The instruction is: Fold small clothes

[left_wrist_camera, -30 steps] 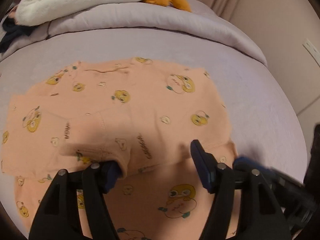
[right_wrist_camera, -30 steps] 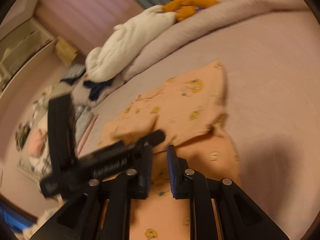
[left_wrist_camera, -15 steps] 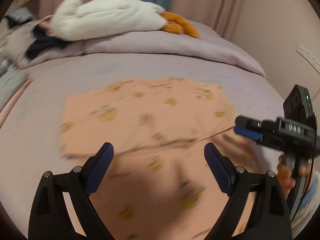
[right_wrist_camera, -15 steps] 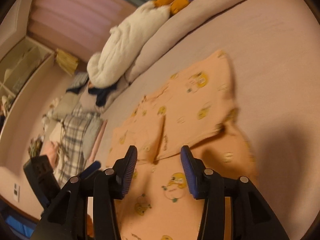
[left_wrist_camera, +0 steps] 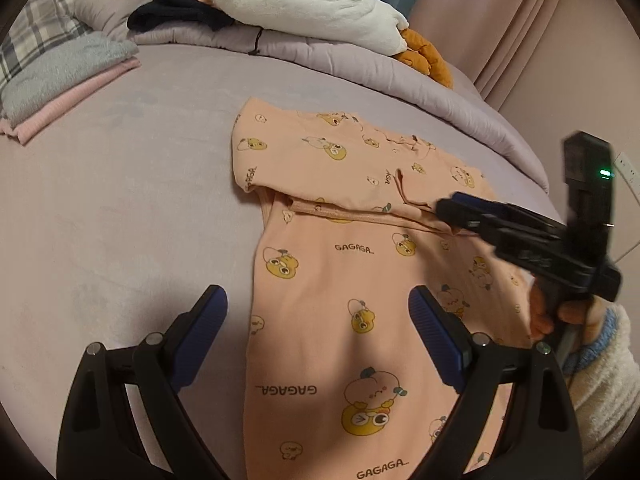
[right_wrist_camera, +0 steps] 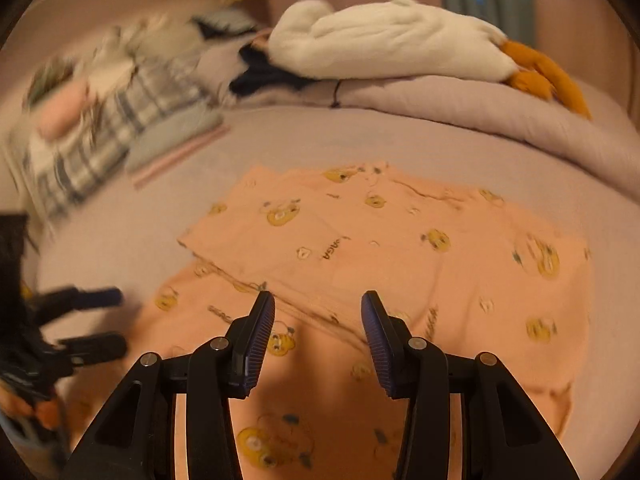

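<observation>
A small peach garment (left_wrist_camera: 360, 264) printed with yellow ducks and "GAGAGA" lies flat on the lilac bed, its far part folded over into a band (left_wrist_camera: 340, 160). It also shows in the right wrist view (right_wrist_camera: 400, 264). My left gripper (left_wrist_camera: 318, 336) is open and empty above the garment's near left edge. My right gripper (right_wrist_camera: 318, 328) is open and empty above the fold line; it also shows in the left wrist view (left_wrist_camera: 452, 210), over the garment's right side. The left gripper shows in the right wrist view (right_wrist_camera: 96, 320) at the left.
A rolled lilac duvet (left_wrist_camera: 360, 64) lies at the back with a white plush goose (left_wrist_camera: 304, 4) and dark clothes (left_wrist_camera: 180, 16). Folded grey and pink items (left_wrist_camera: 60, 80) and a plaid pillow (left_wrist_camera: 32, 32) lie at far left. Curtains (left_wrist_camera: 520, 20) hang at the right.
Both grippers have let go of the folded-over part and opened wide. They have pulled back towards me and lifted; the left one has swung to the garment's left side.
</observation>
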`<move>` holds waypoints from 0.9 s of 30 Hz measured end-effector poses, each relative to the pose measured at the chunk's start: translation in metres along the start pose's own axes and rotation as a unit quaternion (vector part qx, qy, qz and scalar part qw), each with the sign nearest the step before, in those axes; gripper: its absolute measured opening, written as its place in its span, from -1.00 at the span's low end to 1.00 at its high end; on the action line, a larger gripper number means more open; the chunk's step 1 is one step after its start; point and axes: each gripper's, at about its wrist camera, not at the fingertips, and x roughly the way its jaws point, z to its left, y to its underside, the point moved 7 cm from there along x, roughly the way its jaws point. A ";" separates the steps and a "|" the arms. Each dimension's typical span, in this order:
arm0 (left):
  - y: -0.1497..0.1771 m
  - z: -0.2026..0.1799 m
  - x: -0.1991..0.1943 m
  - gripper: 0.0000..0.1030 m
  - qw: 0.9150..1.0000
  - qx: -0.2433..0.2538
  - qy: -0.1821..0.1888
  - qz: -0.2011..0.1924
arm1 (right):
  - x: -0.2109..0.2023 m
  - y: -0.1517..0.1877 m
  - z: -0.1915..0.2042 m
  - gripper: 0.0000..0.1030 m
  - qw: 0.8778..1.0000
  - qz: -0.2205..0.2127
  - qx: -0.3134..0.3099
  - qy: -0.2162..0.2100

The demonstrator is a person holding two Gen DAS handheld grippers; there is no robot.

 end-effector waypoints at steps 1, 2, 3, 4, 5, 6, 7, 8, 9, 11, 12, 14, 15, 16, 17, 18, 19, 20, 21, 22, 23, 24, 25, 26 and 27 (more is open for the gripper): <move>0.001 -0.002 0.000 0.79 1.000 -0.005 0.010 0.001 | 0.004 -0.001 0.000 -0.11 1.000 0.007 -0.003 0.002; 0.001 -0.002 0.000 0.79 1.000 -0.008 0.017 0.002 | 0.009 -0.001 -0.002 -0.12 1.000 0.015 -0.007 0.011; 0.001 -0.003 0.000 0.79 1.000 -0.010 0.021 0.002 | 0.014 -0.001 -0.008 -0.35 0.999 0.019 -0.008 0.030; 0.002 -0.004 0.000 0.79 1.000 -0.012 0.025 0.003 | 0.014 0.001 -0.008 -0.53 0.999 0.020 -0.003 0.029; 0.002 -0.004 0.000 0.79 1.000 -0.012 0.028 0.003 | 0.013 0.000 -0.012 -0.65 1.000 0.017 0.009 0.023; 0.001 -0.004 0.001 0.79 1.000 -0.011 0.029 0.004 | 0.008 0.000 -0.020 -0.73 0.999 0.006 0.034 0.016; 0.002 -0.004 0.001 0.79 0.999 -0.011 0.030 0.005 | 0.004 0.000 -0.026 -0.81 0.999 -0.001 0.049 0.010; 0.002 -0.005 0.002 0.79 0.999 -0.013 0.031 0.005 | -0.001 0.001 -0.031 -0.83 0.998 -0.009 0.062 0.009; 0.002 -0.005 0.001 0.79 0.999 -0.016 0.034 0.005 | -0.010 0.003 -0.043 -0.83 0.996 -0.023 0.088 0.010; 0.004 -0.004 0.000 0.79 0.999 -0.021 0.040 0.005 | -0.024 0.006 -0.062 -0.83 0.988 -0.047 0.148 -0.007; 0.003 -0.003 0.000 0.79 0.999 -0.022 0.042 0.005 | -0.030 0.009 -0.073 -0.83 0.982 -0.057 0.177 -0.012; 0.004 -0.004 -0.002 0.79 0.999 -0.023 0.043 0.003 | -0.042 0.019 -0.099 -0.83 0.965 -0.077 0.247 -0.038; 0.004 -0.004 -0.003 0.79 0.999 -0.023 0.044 0.002 | -0.045 0.027 -0.114 -0.83 0.953 -0.081 0.286 -0.053; 0.004 -0.004 -0.003 0.79 0.999 -0.023 0.044 0.002 | -0.045 0.036 -0.128 -0.83 0.941 -0.079 0.323 -0.065; 0.004 -0.003 -0.004 0.79 0.999 -0.024 0.043 0.001 | -0.043 0.042 -0.136 -0.83 0.932 -0.078 0.346 -0.071; 0.004 -0.002 -0.005 0.79 0.999 -0.025 0.042 0.001 | -0.041 0.050 -0.146 -0.79 0.921 -0.075 0.374 -0.079; 0.004 -0.002 -0.006 0.79 0.999 -0.025 0.043 0.000 | -0.039 0.055 -0.151 -0.72 0.911 -0.075 0.393 -0.096; 0.004 -0.002 -0.007 0.79 0.999 -0.025 0.043 -0.001 | -0.037 0.058 -0.154 -0.46 0.902 -0.075 0.410 -0.113; 0.004 -0.002 -0.007 0.79 0.999 -0.025 0.042 -0.001 | -0.035 0.060 -0.156 -0.19 0.890 -0.078 0.429 -0.132; 0.004 -0.002 -0.008 0.79 0.999 -0.025 0.040 -0.001 | -0.033 0.059 -0.156 -0.14 0.885 -0.079 0.436 -0.144; 0.005 -0.002 -0.009 0.79 0.999 -0.025 0.039 -0.001 | -0.031 0.058 -0.155 -0.14 0.884 -0.077 0.438 -0.148; 0.005 -0.002 -0.009 0.79 0.999 -0.025 0.038 0.000 | -0.029 0.057 -0.153 -0.14 0.888 -0.068 0.433 -0.139; 0.006 -0.002 -0.009 0.79 0.999 -0.025 0.037 0.000 | -0.027 0.055 -0.151 -0.14 0.893 -0.060 0.426 -0.131; 0.006 -0.003 -0.009 0.79 0.999 -0.025 0.036 0.002 | -0.023 0.051 -0.146 -0.14 0.902 -0.047 0.412 -0.121; 0.007 -0.003 -0.009 0.79 0.999 -0.025 0.036 0.003 | -0.020 0.048 -0.141 -0.14 0.910 -0.037 0.397 -0.112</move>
